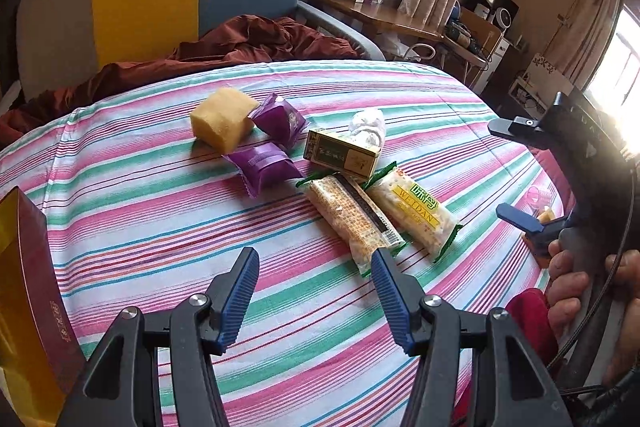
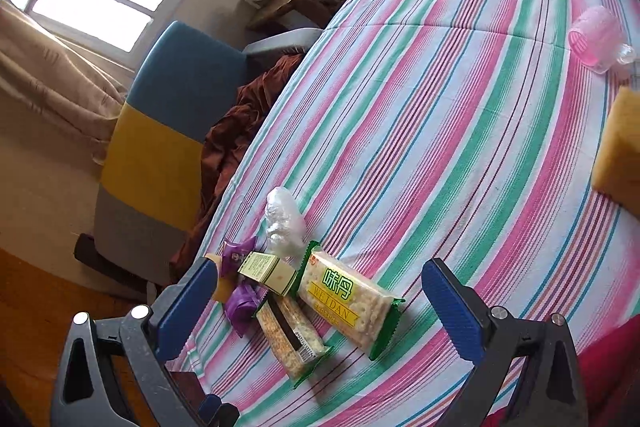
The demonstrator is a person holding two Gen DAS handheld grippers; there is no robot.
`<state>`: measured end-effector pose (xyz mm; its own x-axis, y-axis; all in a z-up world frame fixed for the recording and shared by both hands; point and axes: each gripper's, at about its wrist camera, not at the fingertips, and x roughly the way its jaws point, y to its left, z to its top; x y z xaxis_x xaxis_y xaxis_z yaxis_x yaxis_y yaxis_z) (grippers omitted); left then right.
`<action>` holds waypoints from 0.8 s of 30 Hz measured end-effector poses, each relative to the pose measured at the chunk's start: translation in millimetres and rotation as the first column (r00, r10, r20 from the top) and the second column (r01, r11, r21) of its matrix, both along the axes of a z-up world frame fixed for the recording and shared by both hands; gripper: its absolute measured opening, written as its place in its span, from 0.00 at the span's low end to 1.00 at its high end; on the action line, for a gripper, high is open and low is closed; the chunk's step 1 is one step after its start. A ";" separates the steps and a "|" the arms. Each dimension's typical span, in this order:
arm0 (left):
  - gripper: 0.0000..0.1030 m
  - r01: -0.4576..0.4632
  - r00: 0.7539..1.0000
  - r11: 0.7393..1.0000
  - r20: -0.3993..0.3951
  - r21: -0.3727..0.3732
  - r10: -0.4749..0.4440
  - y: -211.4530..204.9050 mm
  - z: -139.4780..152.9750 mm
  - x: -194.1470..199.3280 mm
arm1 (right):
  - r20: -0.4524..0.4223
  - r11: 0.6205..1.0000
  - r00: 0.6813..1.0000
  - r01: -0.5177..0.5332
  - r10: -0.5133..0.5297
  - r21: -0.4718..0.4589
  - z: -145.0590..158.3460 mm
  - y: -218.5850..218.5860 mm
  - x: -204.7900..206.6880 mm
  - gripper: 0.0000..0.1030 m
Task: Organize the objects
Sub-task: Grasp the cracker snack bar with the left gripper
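Setting: we record a bed under a striped sheet point(image 1: 160, 195) in pink, green and white, with a rust-brown blanket point(image 1: 248, 43) bunched at its far end.
Left hand-held gripper point(image 1: 315, 269): we see its blue pads spread apart over bare sheet, nothing between them.
Right hand-held gripper point(image 2: 320, 291): jaws wide apart, hovering over the snack cluster without touching any item; in the left view a hand point(image 1: 568, 283) grips its handle.
Yellow sponge point(image 1: 222, 119): at the far left of the cluster, just beside the purple packets.
Purple snack packets: two, one point(image 1: 280, 119) farther off, one point(image 1: 264, 167) nearer, close together.
Green-and-yellow carton point(image 1: 342, 153): lying on its side between the packets and the crackers.
Clear plastic wad point(image 1: 368, 127): behind the carton, touching it.
Cracker packs: a Weidan-labelled pack point(image 1: 416, 215) and a plainer pack point(image 1: 352, 219), side by side, nearest us.
Pink plastic cup point(image 2: 594, 37): lying on its side, well apart from the cluster.
Second sponge point(image 2: 620, 147): at the right wrist view's right edge.
Dark red box point(image 1: 36, 287): at the left wrist view's left edge.
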<state>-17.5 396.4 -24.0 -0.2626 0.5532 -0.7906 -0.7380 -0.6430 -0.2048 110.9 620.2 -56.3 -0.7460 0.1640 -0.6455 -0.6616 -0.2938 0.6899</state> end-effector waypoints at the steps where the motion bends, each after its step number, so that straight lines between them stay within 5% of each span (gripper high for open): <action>1: 0.57 0.009 1.000 1.000 0.007 -0.001 -0.009 3.1 -0.6 0.1 | -0.003 1.000 1.000 0.003 -0.003 -0.006 -0.1 0.2 -0.5 1.00; 5: 0.57 0.024 0.995 1.000 0.092 -0.004 -0.024 24.0 -9.9 -4.2 | -0.003 1.000 1.000 -0.005 0.005 -0.015 -1.7 0.3 -4.4 1.00; 21: 0.58 -0.043 0.994 0.989 0.094 -0.140 0.057 107.4 -62.5 -35.8 | 0.025 0.995 0.996 -0.090 0.091 -0.038 -10.8 -3.2 -22.7 1.00; 24: 0.43 -0.023 0.999 0.995 0.046 -0.093 0.028 93.4 -62.3 -28.4 | 0.035 0.995 0.995 -0.092 0.094 -0.035 -12.0 -3.4 -21.8 1.00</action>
<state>-45.9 489.8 -86.3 -0.2365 0.4712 -0.8497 -0.7120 -0.6791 -0.1784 89.1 616.8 -68.3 -0.7330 0.0727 -0.6764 -0.6573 -0.3321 0.6765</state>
